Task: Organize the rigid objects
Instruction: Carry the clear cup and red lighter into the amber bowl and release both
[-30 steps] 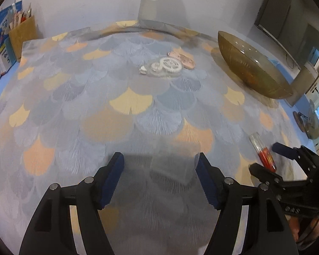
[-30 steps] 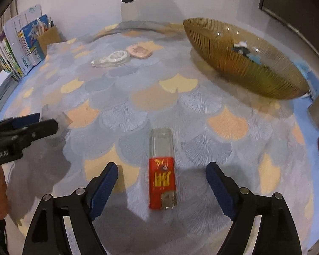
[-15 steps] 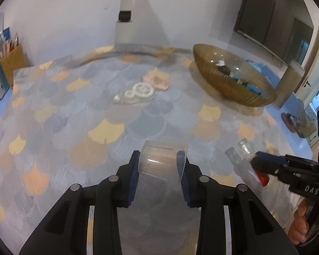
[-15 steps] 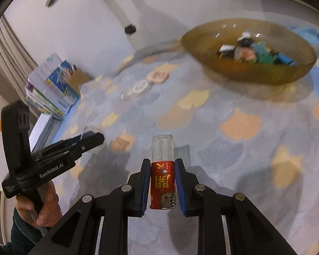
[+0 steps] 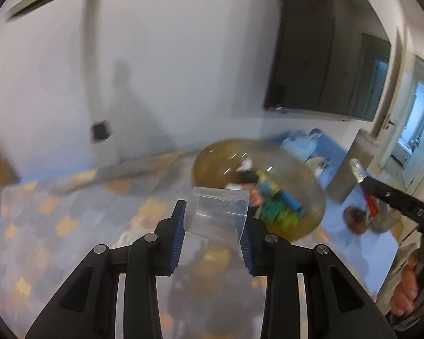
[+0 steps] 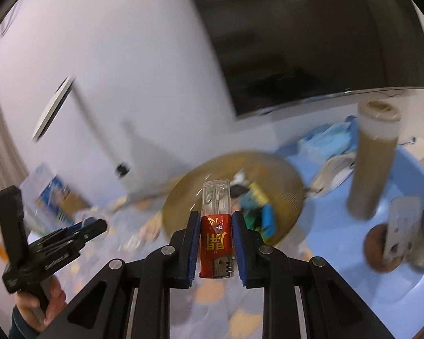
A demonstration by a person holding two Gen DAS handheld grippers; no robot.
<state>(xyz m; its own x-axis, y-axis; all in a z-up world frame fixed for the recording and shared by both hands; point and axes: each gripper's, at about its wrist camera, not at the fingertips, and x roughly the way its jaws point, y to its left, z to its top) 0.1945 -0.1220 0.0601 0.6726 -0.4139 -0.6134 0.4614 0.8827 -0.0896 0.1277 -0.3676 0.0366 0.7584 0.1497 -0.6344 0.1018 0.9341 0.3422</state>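
1. Left wrist view: left gripper (image 5: 213, 236) is clamped on a clear plastic cup (image 5: 216, 216), tilted, blue pads pressing its two sides, held clear above the table (image 5: 28, 226).
2. Right wrist view: right gripper (image 6: 215, 243) is pinched tight on a red lighter (image 6: 216, 243), its clear end pointing forward and up.
3. Target, as I judge it: the amber ribbed bowl (image 5: 212, 155), ahead of both grippers and already holding small coloured items. Frames are motion-blurred, so the contents cannot be identified.
4. Step in hand: carry both things to the bowl.
5. To do it well: bring each gripper over the bowl's open middle, not the rim, before letting go.
6. Lower close to the contents first; the cup looks light and could bounce or roll out.
7. Stagger the two approaches, since the right gripper appears at the right edge of the left view, near the bowl.
8. Keep the right hand away from the upright cardboard tube (image 6: 373, 163) beside the bowl; it looks easy to topple.
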